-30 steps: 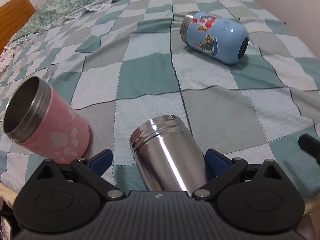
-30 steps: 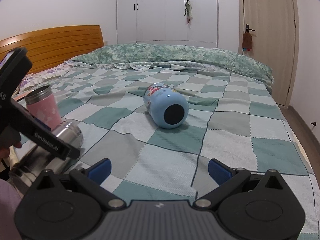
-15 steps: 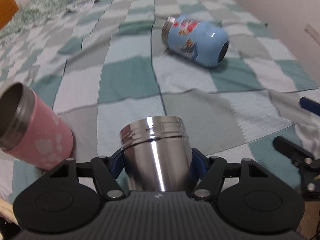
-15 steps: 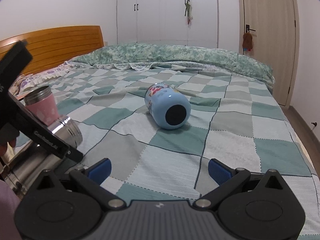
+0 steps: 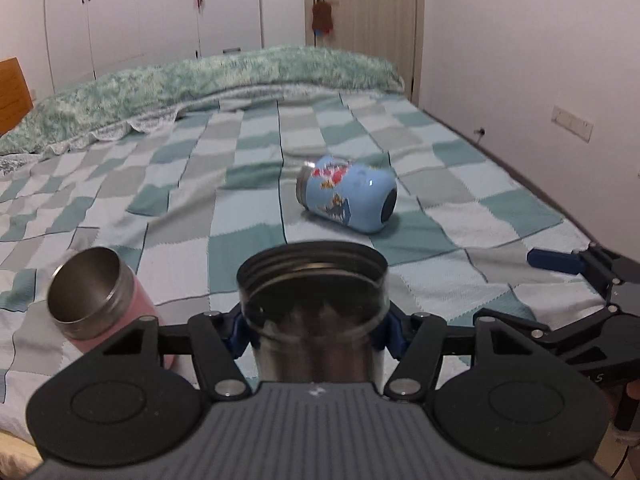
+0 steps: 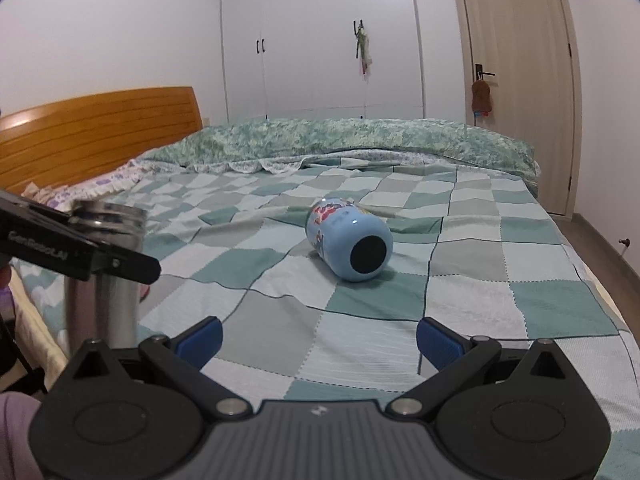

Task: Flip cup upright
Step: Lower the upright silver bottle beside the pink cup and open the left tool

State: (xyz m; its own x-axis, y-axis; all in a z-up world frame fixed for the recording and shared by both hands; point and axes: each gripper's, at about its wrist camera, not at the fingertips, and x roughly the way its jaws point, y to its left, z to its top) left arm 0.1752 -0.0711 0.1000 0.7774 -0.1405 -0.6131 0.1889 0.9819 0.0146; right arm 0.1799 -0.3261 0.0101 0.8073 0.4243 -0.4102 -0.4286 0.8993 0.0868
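Gripping the steel cup [image 5: 313, 312], now tipped nearly upright from lying, the left gripper [image 5: 313, 330] needs only set it down; the right gripper [image 6: 319, 338] waits wide open.

Silver cup [image 5: 316, 316], pink cup [image 5: 100, 304], cartoon-printed blue cup [image 5: 348, 199], teal-grey checked blanket [image 5: 180, 200].

Both handheld grippers are built of matte black plastic. On the left gripper [image 5: 314, 326], a ribbed grey housing is flanked by two round black discs, and angular linkage arms are pinned with silver screws; its fingers [image 5: 394, 332] are tipped in blue. The same build and blue pads [image 6: 438, 342] are seen on the right gripper [image 6: 318, 338]. White lettering is printed along the left gripper's side. A lilac sleeve [image 6: 16, 436] is glimpsed at the lower left.
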